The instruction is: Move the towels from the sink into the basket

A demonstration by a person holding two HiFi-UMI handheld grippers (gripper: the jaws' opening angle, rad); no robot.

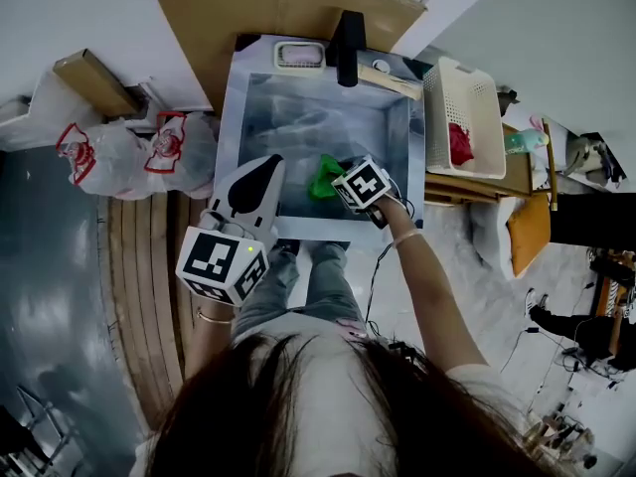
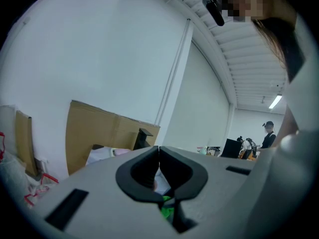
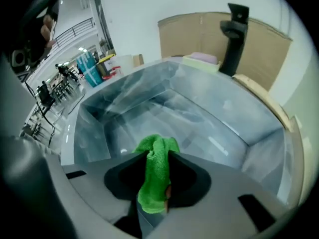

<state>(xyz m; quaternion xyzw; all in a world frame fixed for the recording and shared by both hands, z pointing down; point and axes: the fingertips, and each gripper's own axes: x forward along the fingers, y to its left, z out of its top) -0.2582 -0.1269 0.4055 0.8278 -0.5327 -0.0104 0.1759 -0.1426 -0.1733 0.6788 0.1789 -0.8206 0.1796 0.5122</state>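
Observation:
A green towel (image 1: pixel 324 179) hangs over the steel sink (image 1: pixel 231 117) near its front right, with my right gripper (image 1: pixel 338 183) shut on it. In the right gripper view the green towel (image 3: pixel 157 173) is bunched between the pads of the right gripper (image 3: pixel 158 156), above the bare bottom of the sink (image 3: pixel 199 113). My left gripper (image 1: pixel 264 165) hovers over the sink's front left edge, shut and holding nothing; in its own view the left gripper (image 2: pixel 159 151) points level at the back wall. The white basket (image 1: pixel 462 117) stands right of the sink with a red towel (image 1: pixel 459 144) inside.
A black faucet (image 1: pixel 348 48) rises at the sink's back edge, with a pink sponge dish (image 1: pixel 300 56) to its left. A wooden board (image 1: pixel 393 82) lies at the back right rim. Cardboard (image 1: pixel 283 8) stands behind the sink. Plastic bags (image 1: pixel 149 152) lie to the left.

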